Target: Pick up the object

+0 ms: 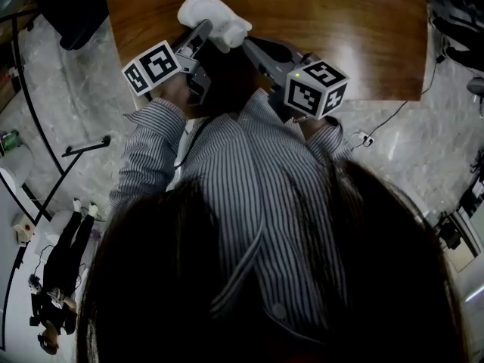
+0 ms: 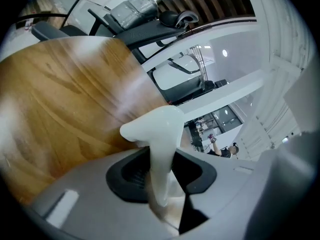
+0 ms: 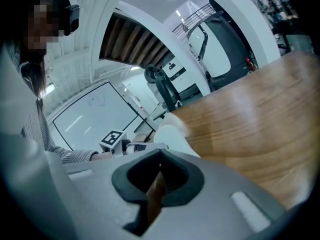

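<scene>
A white, lumpy soft object [image 1: 214, 17] lies near the front edge of the wooden table [image 1: 340, 29]. My left gripper [image 1: 206, 30] reaches it from the left. In the left gripper view a thin flap of the white object [image 2: 160, 149] runs down between the jaws of the left gripper [image 2: 161, 184], and the pads press on it. My right gripper [image 1: 248, 44] points at the object's right side. In the right gripper view its jaws [image 3: 157, 184] stand together with only a slit between them, and the white object [image 3: 172, 139] lies just ahead of them.
The table's front edge [image 1: 378, 97] runs just behind both marker cubes. A dark chair [image 1: 72, 13] stands at the table's left. On the marble floor, a power strip and cable [image 1: 363, 137] lie at the right, and a person [image 1: 57, 278] stands at the lower left.
</scene>
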A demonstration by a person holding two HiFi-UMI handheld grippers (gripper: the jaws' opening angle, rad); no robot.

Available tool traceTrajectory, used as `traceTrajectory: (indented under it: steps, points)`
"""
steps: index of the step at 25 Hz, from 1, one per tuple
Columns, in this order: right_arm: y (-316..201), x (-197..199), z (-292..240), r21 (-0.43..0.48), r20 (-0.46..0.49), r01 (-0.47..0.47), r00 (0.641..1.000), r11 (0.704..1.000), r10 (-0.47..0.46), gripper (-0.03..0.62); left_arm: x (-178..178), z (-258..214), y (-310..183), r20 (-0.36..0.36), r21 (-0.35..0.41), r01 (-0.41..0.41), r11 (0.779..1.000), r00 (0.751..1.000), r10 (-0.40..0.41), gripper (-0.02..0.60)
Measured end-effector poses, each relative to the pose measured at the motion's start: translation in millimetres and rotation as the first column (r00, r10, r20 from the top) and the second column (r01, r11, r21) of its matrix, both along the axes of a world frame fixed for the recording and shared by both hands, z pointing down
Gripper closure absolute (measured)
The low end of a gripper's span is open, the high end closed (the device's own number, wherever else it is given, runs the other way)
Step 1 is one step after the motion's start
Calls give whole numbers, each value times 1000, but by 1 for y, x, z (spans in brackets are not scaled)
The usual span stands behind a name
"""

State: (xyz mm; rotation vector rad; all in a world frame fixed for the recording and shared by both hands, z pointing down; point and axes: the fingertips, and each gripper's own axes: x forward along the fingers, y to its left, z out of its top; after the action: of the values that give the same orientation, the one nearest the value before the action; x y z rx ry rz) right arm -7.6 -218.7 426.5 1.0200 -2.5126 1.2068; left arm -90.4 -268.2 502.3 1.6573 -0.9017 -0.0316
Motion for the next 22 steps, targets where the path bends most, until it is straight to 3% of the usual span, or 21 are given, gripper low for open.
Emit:
traceTrajectory:
  steps: [5,10,17,22]
  points:
    - [-9,-4,22,36,-7,22,1000,999,-22,592,-11,17,-5,-5,38,43,998,999,-43,449]
    - [-12,-7,4,76,-19,23,1000,997,-22,592,-24,-15,5,-47,96,90,991,995,-86,449]
    - [-29,7,-14,144,-3,17,1000,989,-16,592,-21,-49,7,-29,192,107,976,994,-104,449]
    - [-32,3,-21,160,9,25,1000,987,-27,592,-19,-61,10,-51,210,120,970,992,-111,449]
